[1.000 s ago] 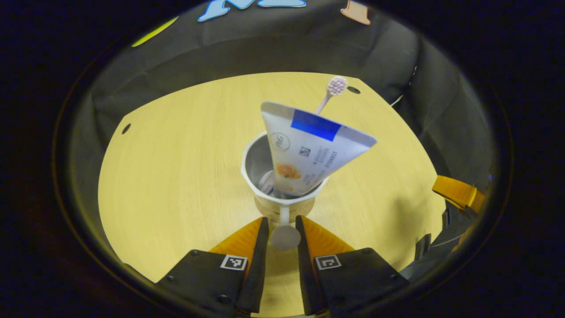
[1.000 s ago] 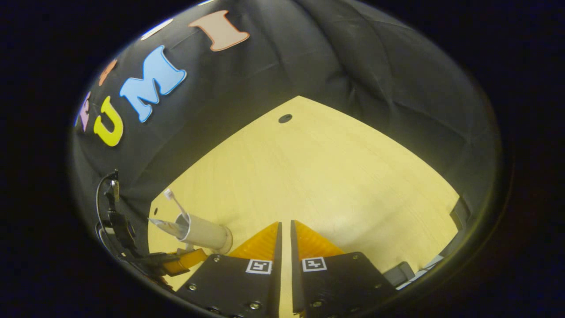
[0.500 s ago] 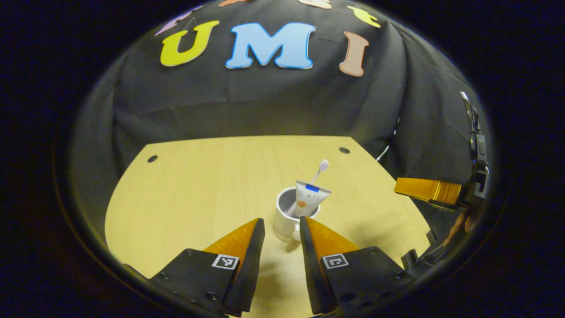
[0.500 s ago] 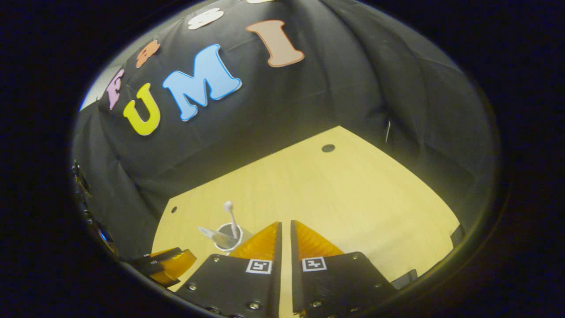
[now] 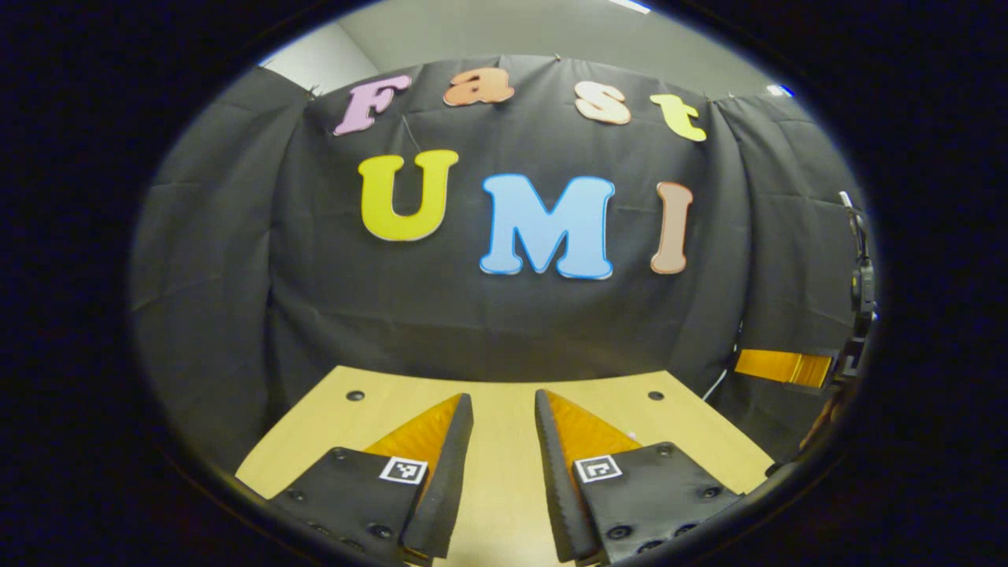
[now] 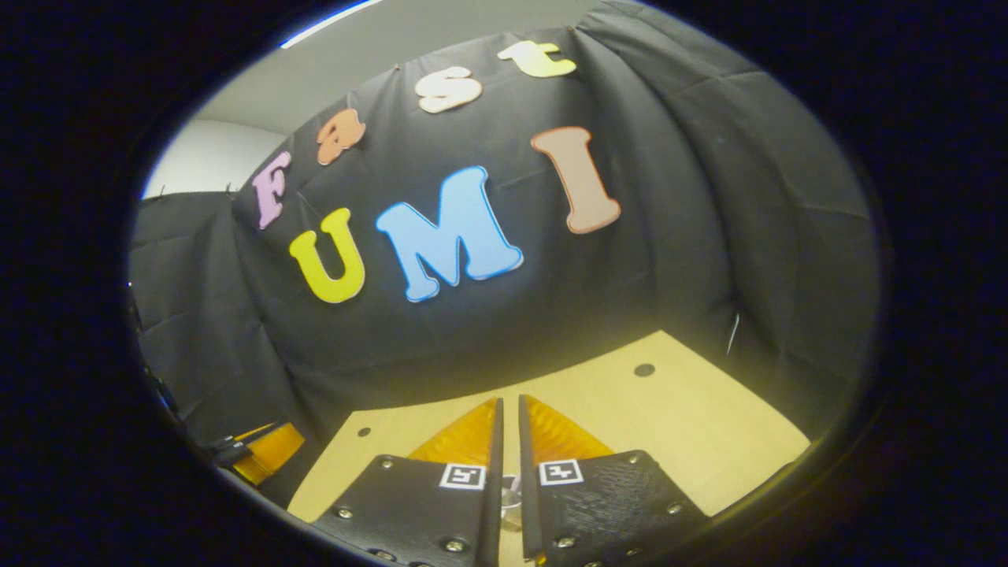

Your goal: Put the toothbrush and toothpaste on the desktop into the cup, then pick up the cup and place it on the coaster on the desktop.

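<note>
Pale wooden desk (image 5: 504,480) under both tools, black cloth booth wall (image 5: 236,276) behind.

In the left gripper view, the left tool (image 5: 502,396) has its fingers spread apart over bare desk, empty. In the right gripper view, the right tool (image 6: 509,399) is closed to a thin slit, and a pale scrap (image 6: 510,490) shows low in that slit, too little to tell whether it is the cup. Square black-and-white coded markers (image 5: 403,470) sit on the finger mounts, patterns rather than words. Small dark holes (image 5: 355,395) dot the desk's far edge.
</note>
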The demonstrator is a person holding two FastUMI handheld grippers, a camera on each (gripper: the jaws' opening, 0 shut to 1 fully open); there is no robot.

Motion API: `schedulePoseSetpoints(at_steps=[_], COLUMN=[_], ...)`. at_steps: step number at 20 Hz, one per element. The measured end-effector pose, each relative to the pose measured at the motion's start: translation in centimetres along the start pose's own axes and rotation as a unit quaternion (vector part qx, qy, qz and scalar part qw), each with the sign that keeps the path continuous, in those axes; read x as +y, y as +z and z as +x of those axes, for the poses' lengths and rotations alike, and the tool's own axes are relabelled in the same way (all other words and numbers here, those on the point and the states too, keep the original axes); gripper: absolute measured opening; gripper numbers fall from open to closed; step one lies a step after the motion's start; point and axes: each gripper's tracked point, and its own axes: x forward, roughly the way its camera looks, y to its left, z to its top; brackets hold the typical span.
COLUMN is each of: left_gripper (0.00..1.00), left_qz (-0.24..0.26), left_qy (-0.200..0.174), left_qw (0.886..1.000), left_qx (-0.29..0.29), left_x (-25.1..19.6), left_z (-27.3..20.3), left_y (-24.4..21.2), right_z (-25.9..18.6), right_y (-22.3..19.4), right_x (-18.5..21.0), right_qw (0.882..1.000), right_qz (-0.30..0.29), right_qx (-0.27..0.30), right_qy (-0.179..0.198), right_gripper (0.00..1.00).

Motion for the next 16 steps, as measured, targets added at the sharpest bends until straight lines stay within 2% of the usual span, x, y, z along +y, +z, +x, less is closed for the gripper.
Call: schedulePoseSetpoints(at_steps=[3, 7, 10, 11, 16], left_gripper=[0.51, 0.50, 0.53, 0.51, 0.51], left_qz=[-0.010, -0.015, -0.020, -0.019, -0.016], left_qy=[0.000, -0.008, -0.016, -0.017, -0.012], left_qw=[0.998, 0.997, 0.997, 0.997, 0.997], left_qx=[-0.059, -0.070, -0.073, -0.074, -0.076], left_x=[0.7, 2.0, 1.8, 1.8, 1.7], left_z=[-0.7, -1.9, -2.4, -2.5, -2.6], left_y=[3.9, 5.9, 6.3, 6.4, 6.7], right_z=[-1.5, -2.2, -2.4, -2.4, -2.7], right_y=[2.1, 2.8, 3.0, 3.0, 2.8], right_x=[2.2, 4.4, 5.2, 5.4, 6.1], right_qw=[0.999, 0.998, 0.996, 0.996, 0.995], right_qz=[-0.025, -0.045, -0.068, -0.073, -0.079], right_qx=[-0.036, -0.047, -0.057, -0.058, -0.060], right_qy=[0.008, 0.015, 0.012, 0.013, 0.012], right_gripper=[0.10, 0.10, 0.10, 0.10, 0.10])
